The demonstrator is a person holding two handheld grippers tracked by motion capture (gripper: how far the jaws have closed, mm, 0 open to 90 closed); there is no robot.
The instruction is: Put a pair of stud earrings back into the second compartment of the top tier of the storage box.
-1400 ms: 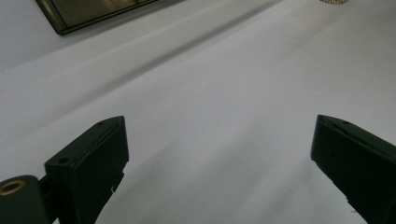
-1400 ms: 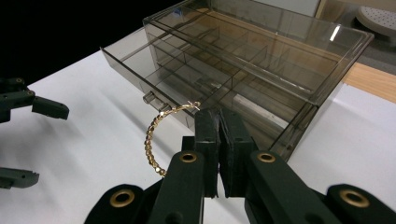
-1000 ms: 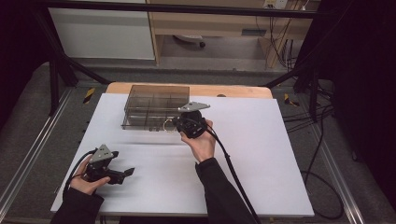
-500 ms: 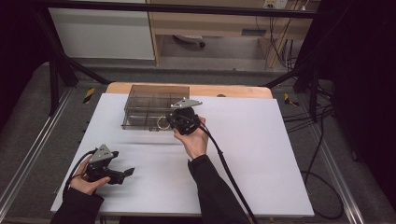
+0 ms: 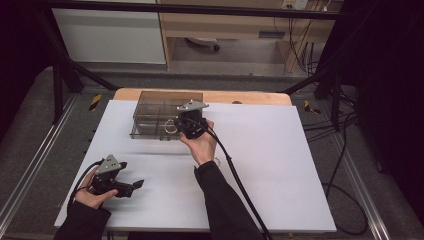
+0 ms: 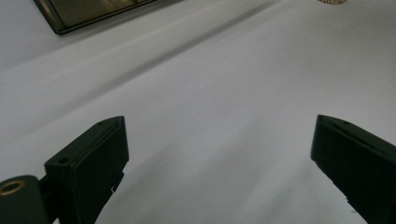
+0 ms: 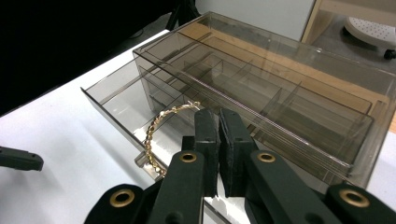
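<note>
A smoky clear organiser box (image 5: 150, 111) stands at the table's far side, and its lower drawer (image 7: 116, 95) is pulled out. My right gripper (image 5: 179, 125) hangs at the box's front right corner. Its jaws are shut on a gold bracelet (image 7: 156, 133), which loops to the left over the drawer's front edge. The bracelet (image 5: 170, 126) also shows against the box front in the high view. In the right gripper view, the right gripper (image 7: 218, 116) has its pads pressed together. My left gripper (image 5: 136, 186) rests near the front left, open and holding nothing, with its jaws (image 6: 219, 154) wide apart over the bare sheet.
A white sheet (image 5: 280, 165) covers the table, and a wooden strip (image 5: 240, 96) shows behind the box. A small gold piece (image 6: 332, 1) lies at the top edge of the left gripper view. The right gripper's cable (image 5: 235, 175) trails along the forearm. Dark frame legs stand at the back.
My right gripper has moved left and slightly away, carrying the bracelet closer to the box's open drawer. The left gripper has stayed put.
</note>
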